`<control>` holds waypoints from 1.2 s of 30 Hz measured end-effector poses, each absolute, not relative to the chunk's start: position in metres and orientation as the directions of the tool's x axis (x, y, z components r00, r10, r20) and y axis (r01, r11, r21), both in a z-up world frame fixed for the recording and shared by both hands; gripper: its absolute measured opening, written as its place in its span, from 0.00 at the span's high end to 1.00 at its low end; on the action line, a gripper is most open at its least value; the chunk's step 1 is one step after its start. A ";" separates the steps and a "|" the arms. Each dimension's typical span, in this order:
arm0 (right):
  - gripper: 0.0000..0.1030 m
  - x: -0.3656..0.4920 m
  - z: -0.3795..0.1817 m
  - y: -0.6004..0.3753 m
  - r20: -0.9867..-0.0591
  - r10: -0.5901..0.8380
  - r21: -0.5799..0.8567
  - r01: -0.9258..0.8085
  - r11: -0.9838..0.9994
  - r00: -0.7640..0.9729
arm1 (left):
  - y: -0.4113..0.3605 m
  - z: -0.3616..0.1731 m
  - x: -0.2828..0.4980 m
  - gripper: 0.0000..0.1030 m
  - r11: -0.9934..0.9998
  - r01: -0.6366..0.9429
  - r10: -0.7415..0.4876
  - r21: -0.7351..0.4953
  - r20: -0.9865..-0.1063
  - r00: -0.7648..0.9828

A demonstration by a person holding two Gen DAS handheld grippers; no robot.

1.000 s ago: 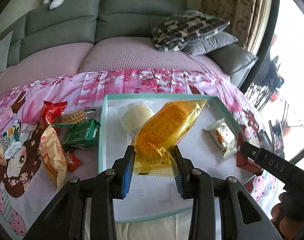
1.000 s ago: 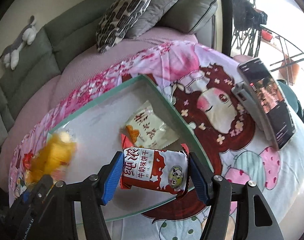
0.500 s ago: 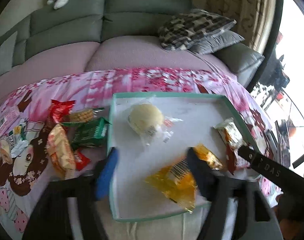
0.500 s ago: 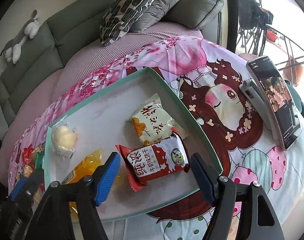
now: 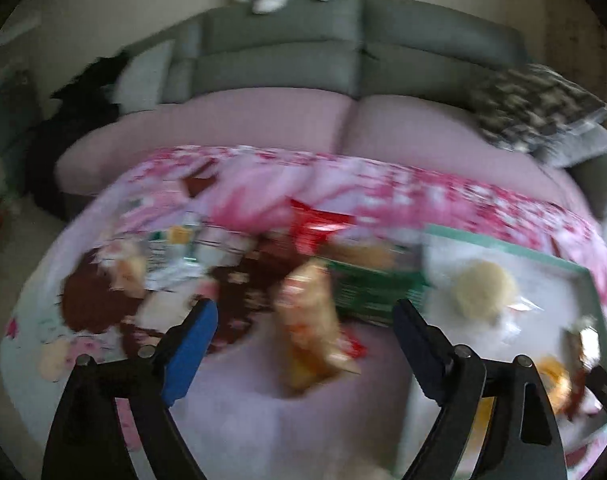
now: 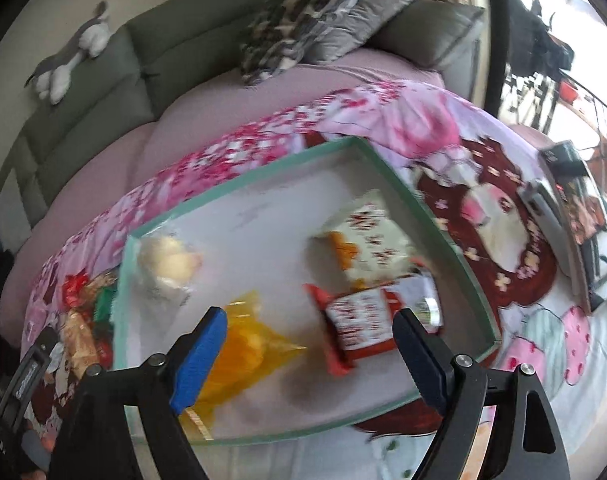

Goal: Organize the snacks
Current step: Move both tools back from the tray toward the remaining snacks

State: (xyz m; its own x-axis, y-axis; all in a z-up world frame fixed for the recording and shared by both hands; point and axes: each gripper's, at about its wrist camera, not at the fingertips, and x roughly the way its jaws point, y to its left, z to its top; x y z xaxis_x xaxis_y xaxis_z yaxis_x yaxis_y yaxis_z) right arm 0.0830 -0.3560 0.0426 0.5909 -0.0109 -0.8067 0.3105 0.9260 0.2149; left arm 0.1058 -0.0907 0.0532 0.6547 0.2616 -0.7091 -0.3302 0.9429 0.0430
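Observation:
A green-rimmed white tray [image 6: 435, 220] lies on the pink cloth. In it are a yellow packet [image 6: 243, 344], a red-and-white packet [image 6: 363, 320], a white-and-orange packet [image 6: 375, 240] and a pale bun in clear wrap [image 6: 167, 260]. My right gripper [image 6: 309, 344] is open and empty above the tray's near part. My left gripper [image 5: 303, 340] is open and empty over loose snacks left of the tray [image 5: 503, 246]: an orange packet [image 5: 307, 320], a green packet [image 5: 371, 288], a red packet [image 5: 315, 228]. The left wrist view is blurred.
A grey-green sofa [image 5: 303, 60] with pink seat and patterned cushions [image 6: 303, 20] stands behind. A phone on a stand [image 6: 575, 216] sits on the cloth right of the tray. More small packets [image 5: 175, 256] lie at the cloth's left.
My left gripper let the yellow packet go into the tray, opened and swung left over the loose snacks. My right gripper released the red-and-white packet in the tray and pulled back.

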 end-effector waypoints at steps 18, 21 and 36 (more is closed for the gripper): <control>0.00 0.096 0.045 -0.290 -0.792 0.035 0.168 0.163 0.972 0.609 | 0.001 0.053 0.094 0.03 0.854 -0.521 0.367 0.007 -0.718 0.591; 0.00 0.097 0.046 -0.282 -0.789 0.040 0.160 0.142 0.977 0.613 | 0.009 0.052 0.092 0.03 0.848 -0.530 0.364 -0.002 -0.724 0.586; 0.00 0.108 0.052 -0.206 -0.757 0.170 0.167 -0.064 0.984 0.631 | 0.056 0.054 0.078 0.03 0.794 -0.608 0.403 -0.020 -0.731 0.550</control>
